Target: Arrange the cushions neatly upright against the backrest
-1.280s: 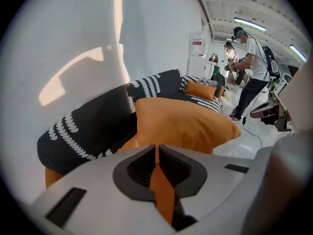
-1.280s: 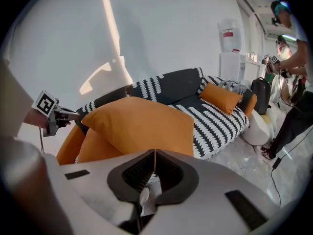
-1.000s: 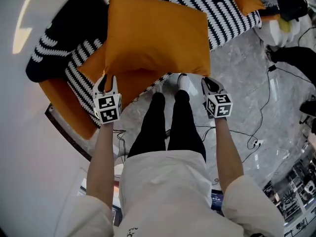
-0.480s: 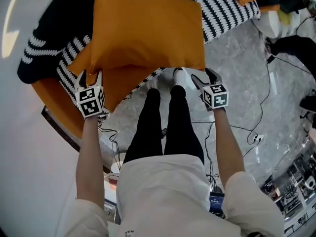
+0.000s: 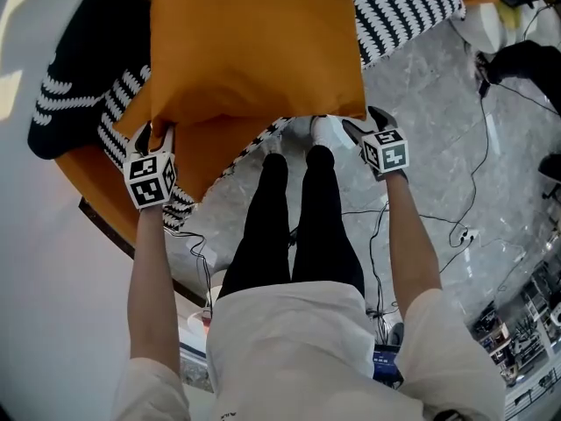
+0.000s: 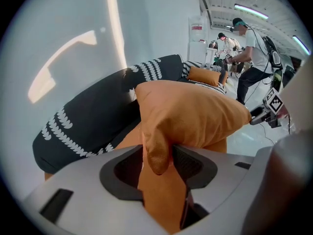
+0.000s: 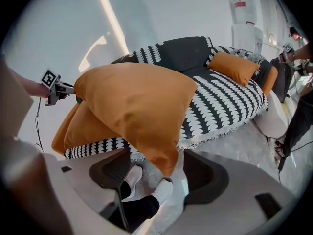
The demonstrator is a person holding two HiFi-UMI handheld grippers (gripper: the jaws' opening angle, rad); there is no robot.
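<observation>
A big orange cushion (image 5: 254,51) (image 6: 195,114) (image 7: 137,106) stands over the front of the sofa seat, above a second orange cushion (image 5: 215,147) (image 7: 78,126). My left gripper (image 5: 155,132) (image 6: 156,163) is at its lower left corner. That corner hangs between the jaws with a gap on one side, and the jaws are closing. My right gripper (image 5: 364,121) (image 7: 159,173) is at the lower right corner. Its jaws are opening wide, and the corner dangles between them untouched. The dark backrest (image 6: 88,111) rises behind the cushions.
The sofa's black-and-white patterned cover (image 5: 394,16) reaches down to a marble floor with cables (image 5: 456,235). The person's legs and white shoes (image 5: 329,130) stand at the sofa's front edge. A third orange cushion (image 7: 234,67) lies at the far end. People (image 6: 252,48) stand beyond.
Both grippers were clamped on the cushion's lower corners a second ago; their jaws have since spread. The left gripper has shifted outward to the left.
</observation>
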